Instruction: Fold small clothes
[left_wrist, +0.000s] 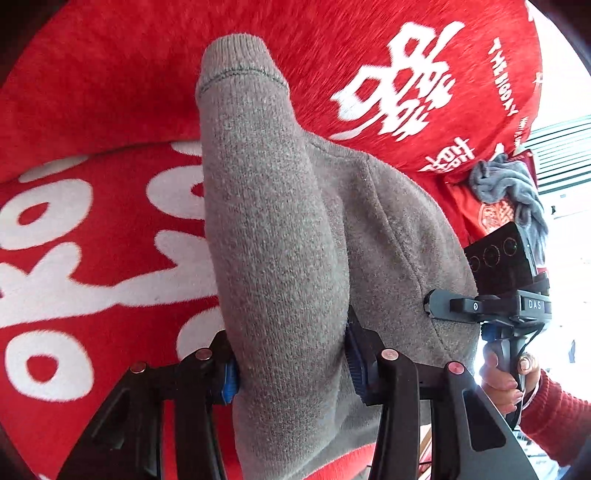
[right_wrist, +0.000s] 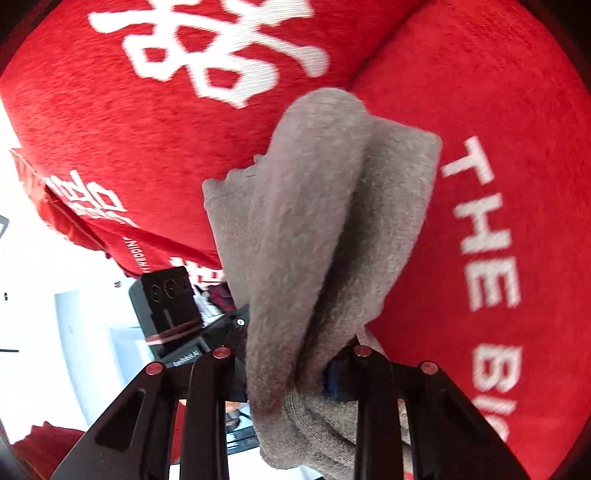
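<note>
A small grey knit garment (left_wrist: 280, 229) hangs between both grippers above a red blanket with white lettering (left_wrist: 92, 229). My left gripper (left_wrist: 291, 365) is shut on a bunched sleeve-like part whose cuff points away from me. My right gripper (right_wrist: 284, 365) is shut on another folded part of the same grey garment (right_wrist: 325, 229). In the left wrist view the right gripper (left_wrist: 443, 306) pinches the garment's right edge, held by a hand in a red sleeve. In the right wrist view the left gripper's body (right_wrist: 170, 306) shows at the lower left.
A red cushion with white characters (left_wrist: 406, 81) lies behind the garment. A crumpled blue-grey cloth (left_wrist: 509, 184) lies at the right on the cushion's edge. The red blanket also fills the right wrist view (right_wrist: 498, 184). Bright white room beyond the bed edge.
</note>
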